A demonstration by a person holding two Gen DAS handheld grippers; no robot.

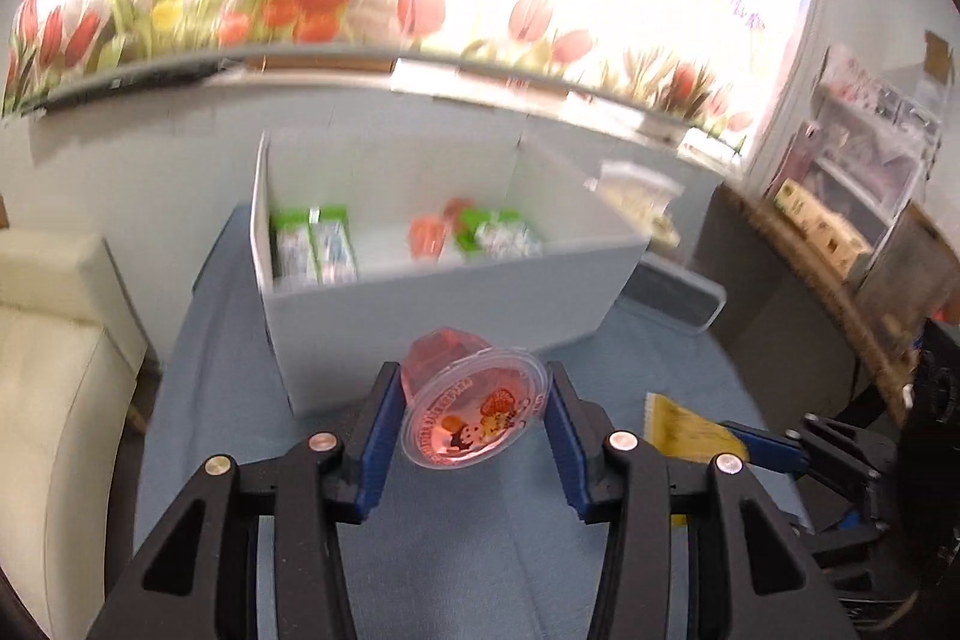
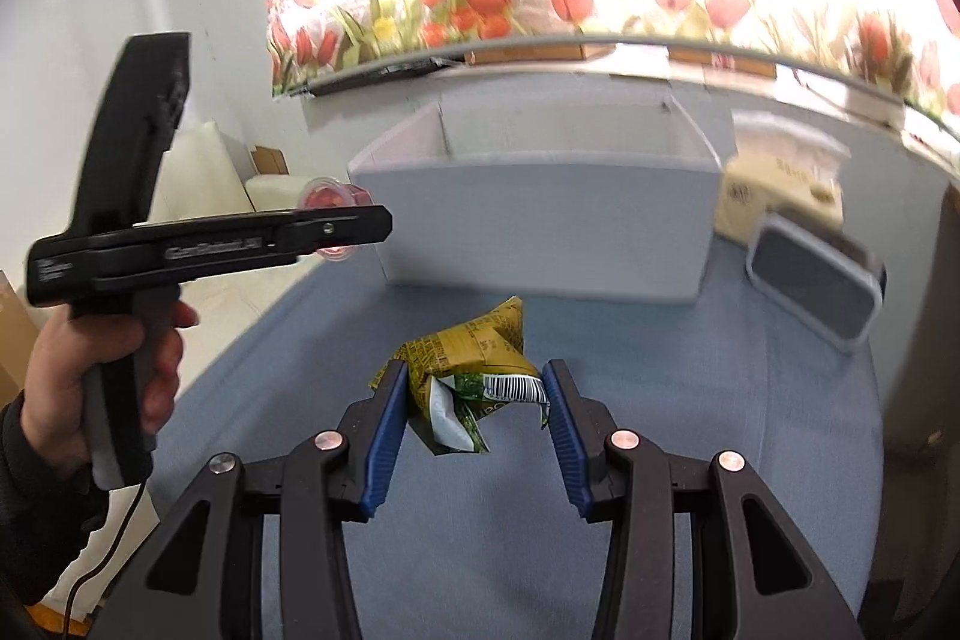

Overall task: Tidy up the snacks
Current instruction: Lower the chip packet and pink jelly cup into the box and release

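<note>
My left gripper (image 1: pixel 474 400) is shut on a pink jelly cup (image 1: pixel 474 415) and holds it in the air in front of the white box (image 1: pixel 456 304). The box holds green-and-white cartons (image 1: pixel 315 247) on the left and orange and green snacks (image 1: pixel 474 235) on the right. My right gripper (image 2: pixel 474 400) holds a crumpled yellow-green snack bag (image 2: pixel 474 370) between its pads, above the blue table cloth (image 2: pixel 540 532). The left gripper (image 2: pixel 336 226) with the cup (image 2: pixel 327 199) shows at the left of the right wrist view.
A grey-and-white lidded container (image 2: pixel 816 280) lies right of the box. A tissue box (image 2: pixel 774 196) stands behind it. A cream sofa (image 1: pixel 54 370) is left of the table. A dark shelf with clutter (image 1: pixel 852 220) is at the right.
</note>
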